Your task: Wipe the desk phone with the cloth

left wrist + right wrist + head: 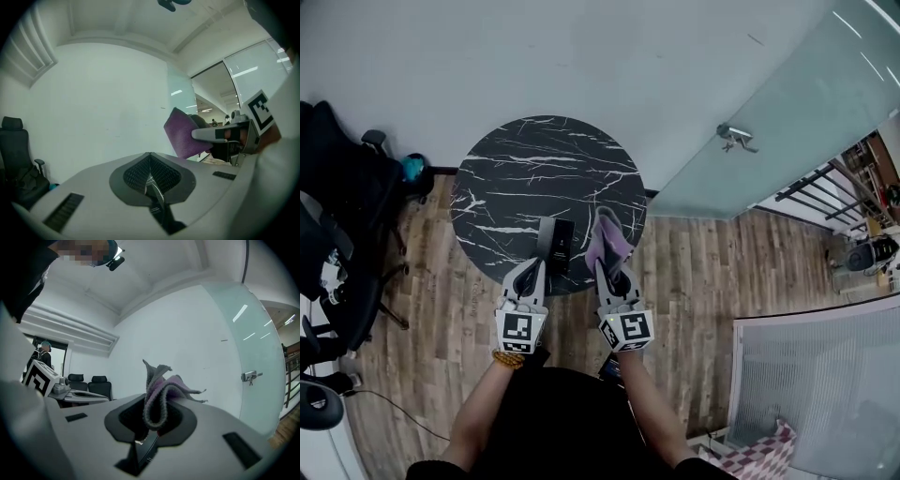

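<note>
A black desk phone stands near the front edge of the round black marble table. My right gripper is just right of the phone, shut on a purple and grey cloth that sticks up bunched from its jaws. The left gripper view also shows the cloth to its right. My left gripper is at the phone's near left, jaws closed together with nothing between them. A sliver of marble shows through the gap below its pads.
Black office chairs crowd the left side on the wooden floor. A frosted glass door with a metal handle stands at the right, and a white wall lies behind the table.
</note>
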